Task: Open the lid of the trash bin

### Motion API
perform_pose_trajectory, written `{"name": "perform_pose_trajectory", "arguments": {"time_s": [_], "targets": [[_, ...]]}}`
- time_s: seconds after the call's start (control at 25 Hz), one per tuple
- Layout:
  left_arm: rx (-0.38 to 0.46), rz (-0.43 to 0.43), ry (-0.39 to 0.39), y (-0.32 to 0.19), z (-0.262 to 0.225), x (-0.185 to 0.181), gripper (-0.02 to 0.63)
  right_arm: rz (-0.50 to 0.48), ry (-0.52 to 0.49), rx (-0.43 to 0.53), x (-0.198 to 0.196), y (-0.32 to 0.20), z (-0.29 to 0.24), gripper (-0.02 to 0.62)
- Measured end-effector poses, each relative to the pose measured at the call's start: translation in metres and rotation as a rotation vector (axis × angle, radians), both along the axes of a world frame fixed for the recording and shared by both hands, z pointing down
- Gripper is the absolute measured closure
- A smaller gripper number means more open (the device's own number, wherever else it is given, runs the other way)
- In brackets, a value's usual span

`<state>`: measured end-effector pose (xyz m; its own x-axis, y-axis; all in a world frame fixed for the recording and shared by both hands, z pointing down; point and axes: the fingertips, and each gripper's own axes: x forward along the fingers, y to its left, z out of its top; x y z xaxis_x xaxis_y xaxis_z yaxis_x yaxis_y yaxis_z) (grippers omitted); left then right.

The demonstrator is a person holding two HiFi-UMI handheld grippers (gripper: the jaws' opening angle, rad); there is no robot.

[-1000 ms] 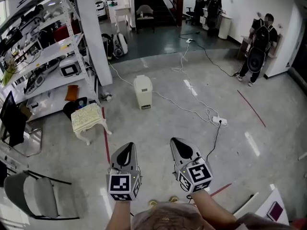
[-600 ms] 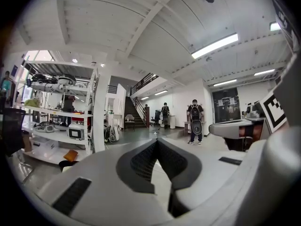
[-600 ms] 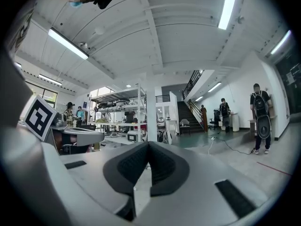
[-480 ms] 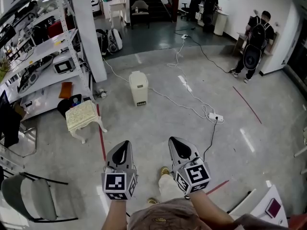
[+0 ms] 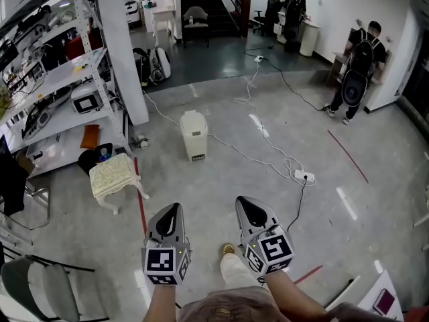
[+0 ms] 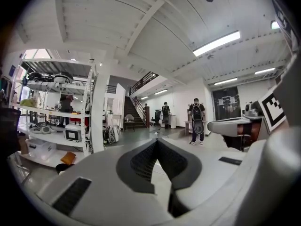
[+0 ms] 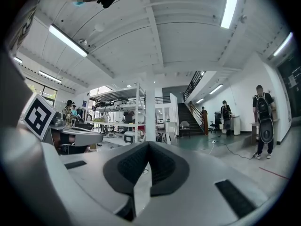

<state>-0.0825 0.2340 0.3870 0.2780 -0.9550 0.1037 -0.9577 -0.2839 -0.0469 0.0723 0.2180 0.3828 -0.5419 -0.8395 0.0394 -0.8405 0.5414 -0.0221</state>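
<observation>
Grey floor is seen ahead, on which the bin (image 5: 194, 134), lid down, is stood toward the far side, near a stool (image 5: 115, 174), well apart from the left gripper (image 5: 170, 210) and right gripper (image 5: 245, 204), both held with jaws pressed together on nothing.

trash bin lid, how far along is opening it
Done: nothing yet. The trash bin stands well ahead of the person, and its lid looks shut.
In hand: the left gripper and right gripper are held low in front of the person, jaws together and empty, far from the bin.
Left: get to the bin, catch the lid and lift it open.
</observation>
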Motion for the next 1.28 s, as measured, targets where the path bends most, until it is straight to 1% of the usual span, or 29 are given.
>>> {"name": "perform_pose_trajectory", "arguments": {"time_s": [0.28, 0.68, 0.96, 1.12, 1.28], "targets": [[-0.014, 0.000, 0.006, -0.055, -0.001, 0.003, 0.612, -0.012, -0.002, -0.012, 0.000, -0.055, -0.001, 0.563], [-0.003, -0.031, 0.007, -0.146, -0.006, 0.013, 0.612, -0.052, -0.005, -0.011, -0.001, -0.145, -0.004, 0.565], [0.015, -0.061, 0.011, -0.208, -0.011, 0.034, 0.612, -0.103, -0.008, 0.009, 0.009, -0.210, -0.012, 0.565], [0.018, -0.084, 0.015, -0.232, -0.012, 0.039, 0.612, -0.121, -0.019, 0.010, 0.015, -0.236, -0.013, 0.565], [0.009, -0.098, 0.010, -0.247, -0.013, 0.036, 0.612, -0.133, -0.025, -0.006, 0.014, -0.255, -0.010, 0.565]]}}
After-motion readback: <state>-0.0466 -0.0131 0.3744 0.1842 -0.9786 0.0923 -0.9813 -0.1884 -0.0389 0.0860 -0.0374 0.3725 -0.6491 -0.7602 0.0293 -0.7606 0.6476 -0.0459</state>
